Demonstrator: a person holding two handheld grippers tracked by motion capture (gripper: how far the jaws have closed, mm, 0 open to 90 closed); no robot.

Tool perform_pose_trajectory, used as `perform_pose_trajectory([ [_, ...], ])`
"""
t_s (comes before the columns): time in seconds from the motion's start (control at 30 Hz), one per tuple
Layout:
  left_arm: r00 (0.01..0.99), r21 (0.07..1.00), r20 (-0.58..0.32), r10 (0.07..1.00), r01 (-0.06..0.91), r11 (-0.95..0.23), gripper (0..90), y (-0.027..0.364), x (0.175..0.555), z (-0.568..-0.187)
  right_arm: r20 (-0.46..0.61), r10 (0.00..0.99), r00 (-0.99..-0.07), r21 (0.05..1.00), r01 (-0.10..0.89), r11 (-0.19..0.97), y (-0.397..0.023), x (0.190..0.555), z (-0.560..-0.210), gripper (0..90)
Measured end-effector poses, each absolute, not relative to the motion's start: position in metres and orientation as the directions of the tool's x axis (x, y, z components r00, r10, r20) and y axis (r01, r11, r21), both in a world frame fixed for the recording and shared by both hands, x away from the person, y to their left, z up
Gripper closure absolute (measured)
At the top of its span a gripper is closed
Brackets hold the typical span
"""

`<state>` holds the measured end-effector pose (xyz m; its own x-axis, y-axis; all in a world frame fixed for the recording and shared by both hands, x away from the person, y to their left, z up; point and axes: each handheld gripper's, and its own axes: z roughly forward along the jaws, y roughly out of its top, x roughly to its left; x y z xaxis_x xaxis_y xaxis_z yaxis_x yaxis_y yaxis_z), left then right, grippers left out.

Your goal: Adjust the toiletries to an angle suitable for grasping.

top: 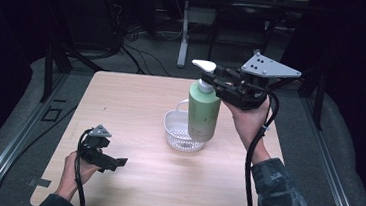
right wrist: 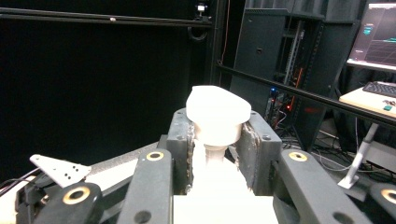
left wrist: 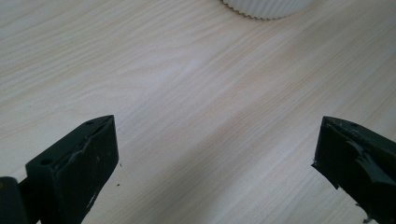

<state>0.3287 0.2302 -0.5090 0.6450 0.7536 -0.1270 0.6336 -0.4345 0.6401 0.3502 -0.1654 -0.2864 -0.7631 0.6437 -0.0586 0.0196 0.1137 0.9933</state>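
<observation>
Pale wood counter (top: 135, 104): right hand-held gripper (top: 216, 81) clamps pump bottle (top: 202, 112) by its neck over white basket (top: 181, 131) mid-counter for lowering; left hand-held gripper (top: 118, 162) idles wide near the front-left corner.

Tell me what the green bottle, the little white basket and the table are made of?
Bottle: looks like plastic, matte pale green, with a smooth white pump on top; the right tongs grip its neck.
Basket: probably thin white plastic, since its walls are full of small holes.
Table: light wood grain, likely a smooth printed coating rather than solid wood.
</observation>
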Motion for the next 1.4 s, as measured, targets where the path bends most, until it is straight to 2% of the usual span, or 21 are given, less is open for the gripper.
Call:
perform_pose_trajectory([
  [0.8,0.648,0.64,-0.128,0.751,0.633,-0.437,0.0,0.23,0.329,-0.509,-0.051,0.675,-0.736,0.992,0.042,0.121,-0.153,0.378,-0.284,67.7],
  [1.4,0.652,0.639,-0.127,0.748,0.63,-0.441,0.0,0.23,0.329,-0.509,-0.041,0.689,-0.724,0.99,0.066,0.128,-0.139,0.393,-0.296,67.7],
])
